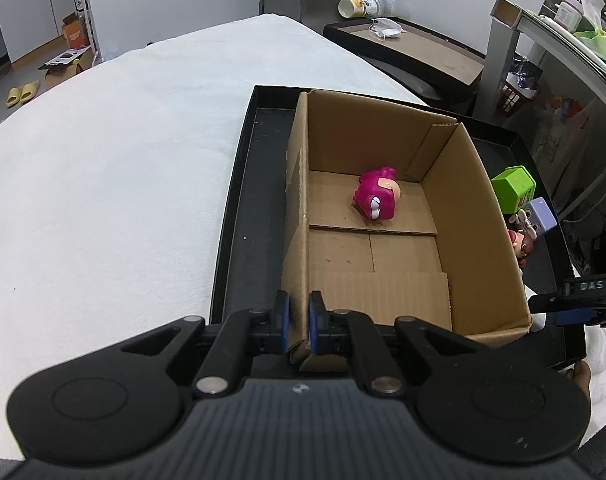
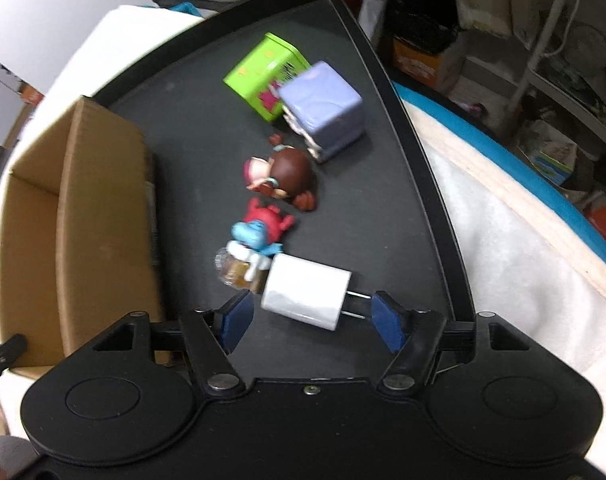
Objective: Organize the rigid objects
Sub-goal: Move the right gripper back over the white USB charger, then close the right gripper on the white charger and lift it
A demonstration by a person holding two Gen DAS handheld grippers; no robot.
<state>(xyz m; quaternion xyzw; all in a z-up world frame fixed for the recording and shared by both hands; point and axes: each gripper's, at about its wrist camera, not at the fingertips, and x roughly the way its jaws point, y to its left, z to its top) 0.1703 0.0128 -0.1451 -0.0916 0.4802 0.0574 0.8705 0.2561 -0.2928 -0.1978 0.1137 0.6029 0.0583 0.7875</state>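
Currently the right gripper [image 2: 311, 322] is spread around the white charger [image 2: 307, 296] on the black tray [image 2: 419, 184], right of the cardboard box [image 1: 479, 208]. Light, rigid, slick: pinch its flat sides, not prongs. Left gripper [image 1: 299, 322] pinches the box wall.

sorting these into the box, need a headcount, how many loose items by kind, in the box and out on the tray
Figurines: 3 (magenta figurine in the cardboard box; brown-haired figurine, blue and red figurine on the black tray)
Cube blocks: 2 (green cube, lavender cube)
White charger plug: 1
Total: 6
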